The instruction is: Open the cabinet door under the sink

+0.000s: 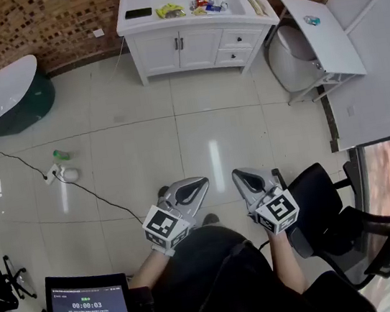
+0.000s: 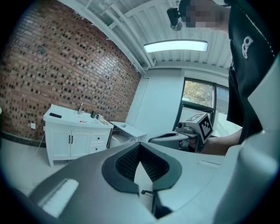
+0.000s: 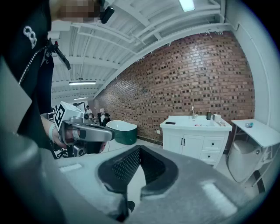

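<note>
The white sink cabinet [image 1: 196, 42] stands against the brick wall across the tiled floor, its two doors [image 1: 179, 48] closed with dark handles at the middle. It also shows small in the left gripper view as the cabinet [image 2: 72, 140] and in the right gripper view as the cabinet [image 3: 194, 140]. My left gripper [image 1: 200, 183] and right gripper [image 1: 235, 174] are held side by side close to the person's body, far from the cabinet. Both point roughly toward it. Each gripper's jaws, left [image 2: 140, 146] and right [image 3: 140, 148], meet at the tips with nothing between them.
A green and white bathtub [image 1: 4, 96] sits at the left. A toilet [image 1: 296, 56] and a white side table [image 1: 321, 31] stand right of the cabinet. A black office chair [image 1: 335, 221] is at my right. A cable and power strip [image 1: 52, 173] lie on the floor.
</note>
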Tool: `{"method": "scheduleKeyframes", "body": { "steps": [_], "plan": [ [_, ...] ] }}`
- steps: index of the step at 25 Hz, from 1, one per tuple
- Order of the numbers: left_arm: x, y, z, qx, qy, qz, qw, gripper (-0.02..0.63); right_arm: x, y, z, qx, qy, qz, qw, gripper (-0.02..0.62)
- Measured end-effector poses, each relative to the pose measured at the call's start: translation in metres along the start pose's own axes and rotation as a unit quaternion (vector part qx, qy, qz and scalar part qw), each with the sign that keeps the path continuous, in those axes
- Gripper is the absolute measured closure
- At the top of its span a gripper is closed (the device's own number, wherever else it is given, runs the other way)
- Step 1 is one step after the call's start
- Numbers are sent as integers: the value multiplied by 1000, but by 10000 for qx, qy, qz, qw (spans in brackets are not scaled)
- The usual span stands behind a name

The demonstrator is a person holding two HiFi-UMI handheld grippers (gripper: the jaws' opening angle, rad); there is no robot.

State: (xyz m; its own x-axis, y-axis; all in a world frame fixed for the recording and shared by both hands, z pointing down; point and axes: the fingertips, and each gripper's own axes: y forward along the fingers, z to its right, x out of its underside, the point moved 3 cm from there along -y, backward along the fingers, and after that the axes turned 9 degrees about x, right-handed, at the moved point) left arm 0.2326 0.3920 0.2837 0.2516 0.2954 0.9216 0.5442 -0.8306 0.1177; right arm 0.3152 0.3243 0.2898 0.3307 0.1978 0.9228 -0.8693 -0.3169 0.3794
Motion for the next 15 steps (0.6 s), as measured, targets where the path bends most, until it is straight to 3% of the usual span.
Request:
{"method": "scheduleKeyframes", "body": {
  "steps": [3,9,15],
  "plan": [
    [-3,-6,-8,-77,58,52,9999,591,7,8,-9,-86,25,-44,10000,606],
    [-34,-54,-102,-214,-238,119,9994,591,-30,99,-49,-250,95,-277,9993,606],
    [-37,-76,-152,-225,-305,68,9993,591,-44,147,-71,-308,107,-306,9990,606]
  ]
}}
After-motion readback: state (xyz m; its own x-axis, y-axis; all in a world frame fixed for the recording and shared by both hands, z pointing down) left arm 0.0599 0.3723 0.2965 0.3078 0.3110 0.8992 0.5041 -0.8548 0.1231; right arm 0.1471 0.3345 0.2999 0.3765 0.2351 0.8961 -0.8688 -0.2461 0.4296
